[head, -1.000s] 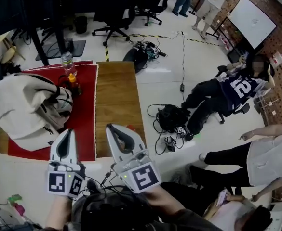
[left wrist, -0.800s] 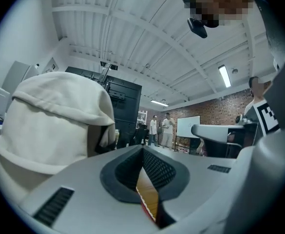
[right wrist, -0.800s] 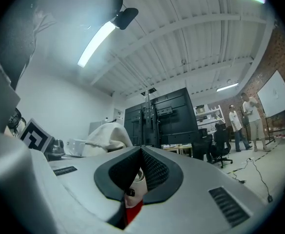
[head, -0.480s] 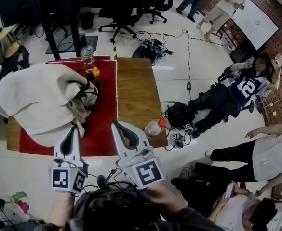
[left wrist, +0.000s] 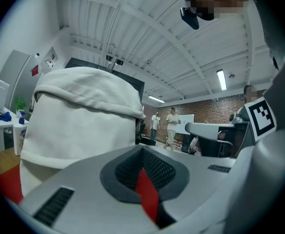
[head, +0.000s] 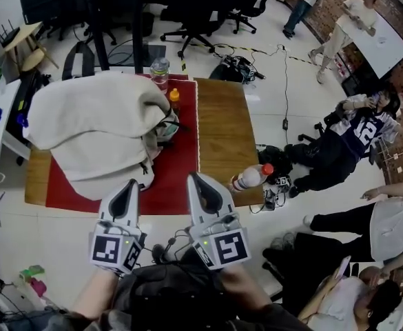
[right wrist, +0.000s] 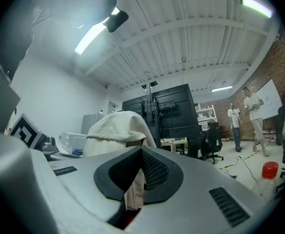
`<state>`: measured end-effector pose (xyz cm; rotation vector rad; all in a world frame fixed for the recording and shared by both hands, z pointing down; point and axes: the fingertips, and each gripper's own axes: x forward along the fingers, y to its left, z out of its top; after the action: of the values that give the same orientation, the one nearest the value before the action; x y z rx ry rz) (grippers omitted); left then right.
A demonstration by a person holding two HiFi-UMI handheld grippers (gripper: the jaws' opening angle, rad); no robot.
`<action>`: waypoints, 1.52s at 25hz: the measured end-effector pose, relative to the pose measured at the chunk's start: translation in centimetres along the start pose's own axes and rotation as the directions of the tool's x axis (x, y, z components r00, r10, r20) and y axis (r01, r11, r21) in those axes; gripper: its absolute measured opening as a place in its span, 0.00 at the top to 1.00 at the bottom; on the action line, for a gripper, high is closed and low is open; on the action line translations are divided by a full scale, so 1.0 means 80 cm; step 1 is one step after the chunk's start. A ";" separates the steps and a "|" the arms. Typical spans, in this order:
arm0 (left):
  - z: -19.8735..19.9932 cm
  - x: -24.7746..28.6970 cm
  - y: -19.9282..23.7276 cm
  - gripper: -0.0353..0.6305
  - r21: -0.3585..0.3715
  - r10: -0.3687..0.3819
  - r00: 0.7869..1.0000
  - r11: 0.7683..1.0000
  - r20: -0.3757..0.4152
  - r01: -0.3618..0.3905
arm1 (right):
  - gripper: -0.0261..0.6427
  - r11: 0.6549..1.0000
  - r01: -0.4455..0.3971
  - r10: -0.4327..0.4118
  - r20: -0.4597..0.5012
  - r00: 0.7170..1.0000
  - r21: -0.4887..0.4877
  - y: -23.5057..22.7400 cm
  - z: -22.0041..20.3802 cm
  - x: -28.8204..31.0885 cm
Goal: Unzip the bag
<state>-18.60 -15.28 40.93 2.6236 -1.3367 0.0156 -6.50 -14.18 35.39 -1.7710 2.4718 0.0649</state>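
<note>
Left tool (head: 128, 189) and right tool (head: 200, 185) are both clenched and empty, at the near edge of the tabletop (head: 225, 133). The cream bag (head: 94, 126) lies on a red cloth (head: 177, 178), untouched.

Bulky cream bag (head: 94, 133) on red mat (head: 177, 178)

Ahead of my left gripper (head: 128, 187): the cream bag (head: 94, 126) bulks over the left of the red cloth (head: 177, 178) and blocks that way.
Ahead of my right gripper (head: 195, 179): an open strip of red cloth beside the bag.
Right: the bare wooden tabletop (head: 222, 129) is free, save a red-capped bottle (head: 249, 178) at the near corner.
Far side: a water bottle (head: 159, 67) and an orange-capped bottle (head: 174, 98) crowd the bag's far corner.
</note>
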 end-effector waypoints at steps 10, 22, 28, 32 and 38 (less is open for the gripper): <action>0.002 0.018 -0.019 0.90 0.020 0.031 1.000 0.999 -0.007 -0.030 | 0.96 0.999 -0.053 0.053 -0.013 0.999 0.014 -0.025 -0.007 0.009; -0.034 0.036 -0.018 0.69 0.043 0.124 0.989 0.992 -0.081 -0.121 | 0.96 0.987 -0.161 0.162 -0.055 0.985 0.022 -0.022 -0.032 0.021; -0.066 0.071 0.009 0.67 0.074 0.199 0.971 0.979 -0.132 -0.191 | 0.96 0.978 -0.209 0.210 -0.120 0.970 0.021 -0.025 -0.058 0.032; -0.083 0.093 0.030 0.62 0.055 0.254 0.952 0.967 -0.172 -0.248 | 0.96 0.976 -0.215 0.218 -0.135 0.967 0.039 -0.034 -0.068 0.037; -0.091 0.115 0.051 0.66 0.078 0.324 0.927 0.946 -0.189 -0.315 | 0.96 0.972 -0.230 0.235 -0.148 0.961 0.051 -0.038 -0.078 0.044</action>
<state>-15.87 -23.70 49.64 2.3324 -1.6879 0.3512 -5.11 -19.10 41.32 -1.5175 2.7619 -0.0991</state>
